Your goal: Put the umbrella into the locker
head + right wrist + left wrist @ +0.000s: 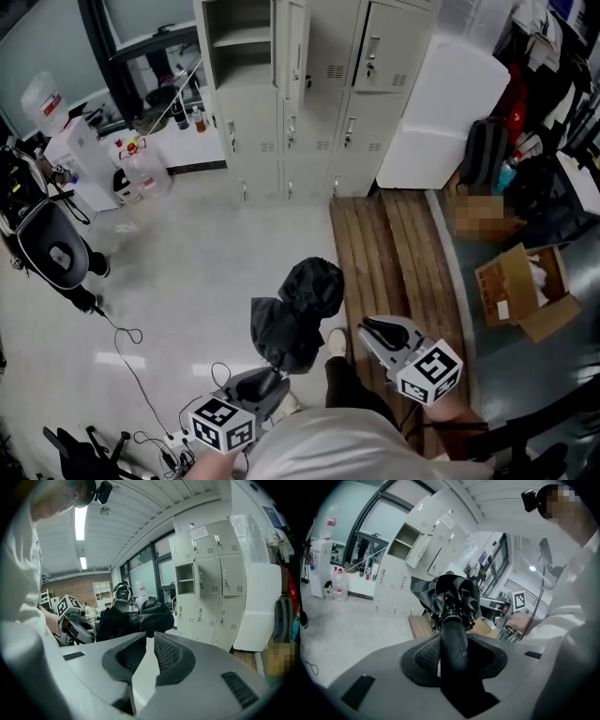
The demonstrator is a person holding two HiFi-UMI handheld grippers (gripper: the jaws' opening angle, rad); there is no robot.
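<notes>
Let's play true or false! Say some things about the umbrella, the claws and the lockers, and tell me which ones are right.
1. The left claw grips the black umbrella. True.
2. The right claw holds a bottle. False: nothing is between its jaws.
3. The umbrella is already inside a locker. False: it is out over the floor, away from the lockers.
4. One locker stands open. True: the top left locker in the head view.
5. The cardboard box is taped shut. False: its flaps are open.
</notes>
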